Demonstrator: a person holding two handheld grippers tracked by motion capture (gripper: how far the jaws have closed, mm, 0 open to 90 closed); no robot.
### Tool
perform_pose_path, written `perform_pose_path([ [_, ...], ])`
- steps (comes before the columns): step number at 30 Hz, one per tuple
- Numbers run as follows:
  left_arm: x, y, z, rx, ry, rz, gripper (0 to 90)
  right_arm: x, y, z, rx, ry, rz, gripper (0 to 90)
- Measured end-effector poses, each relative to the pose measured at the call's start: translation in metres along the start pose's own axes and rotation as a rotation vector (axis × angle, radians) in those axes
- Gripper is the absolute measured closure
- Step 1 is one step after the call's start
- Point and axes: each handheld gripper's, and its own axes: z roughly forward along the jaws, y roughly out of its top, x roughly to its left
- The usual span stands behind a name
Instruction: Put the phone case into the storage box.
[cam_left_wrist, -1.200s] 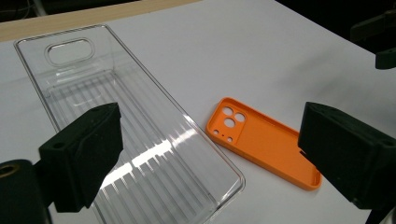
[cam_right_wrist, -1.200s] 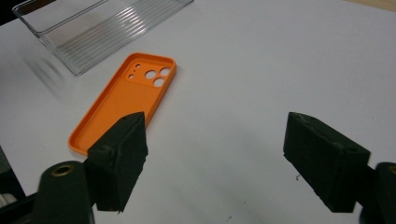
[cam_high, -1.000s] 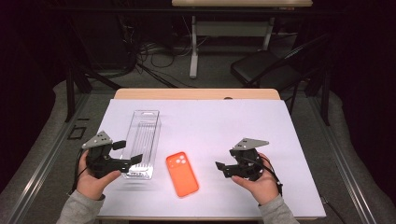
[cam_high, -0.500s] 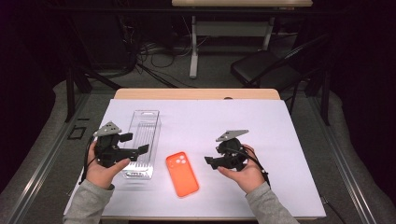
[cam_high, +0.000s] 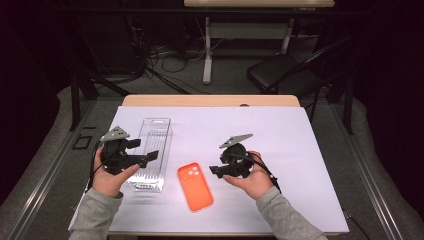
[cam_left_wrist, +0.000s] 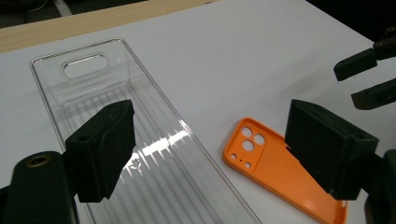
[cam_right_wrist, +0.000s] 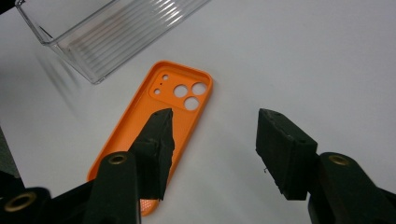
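An orange phone case (cam_high: 195, 186) (cam_left_wrist: 271, 163) (cam_right_wrist: 184, 121) lies camera-holes up on the white table top, near the front. Left of it stands an empty clear plastic tray (cam_high: 150, 152) (cam_left_wrist: 159, 154) (cam_right_wrist: 116, 32). My left gripper (cam_high: 151, 155) (cam_left_wrist: 210, 109) hovers over the tray's near end, open, with nothing between its jaws, which narrowed slightly a moment ago. My right gripper (cam_high: 214, 171) (cam_right_wrist: 215, 119) (cam_left_wrist: 369, 74) hangs just right of the case and points left at it. Its jaws are open, have just been closing, and hold nothing.
The white sheet (cam_high: 280, 135) covers a wooden table whose far edge (cam_high: 210, 101) shows as a bare strip. Beyond it are a dark chair (cam_high: 285, 75), a desk leg (cam_high: 207, 55) and cables on the floor. Bare sheet lies right of my right hand.
My right gripper has moved left toward the phone case, its jaws narrower. My left gripper has shifted a little away from me over the tray.
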Motion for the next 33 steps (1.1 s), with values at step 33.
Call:
perform_pose_path([
  [33, 0.01, -0.005, -0.012, -0.026, 0.012, -0.044, 16.7, 0.006, 0.025, 0.049, 0.288, -0.049, 0.221, 44.2],
])
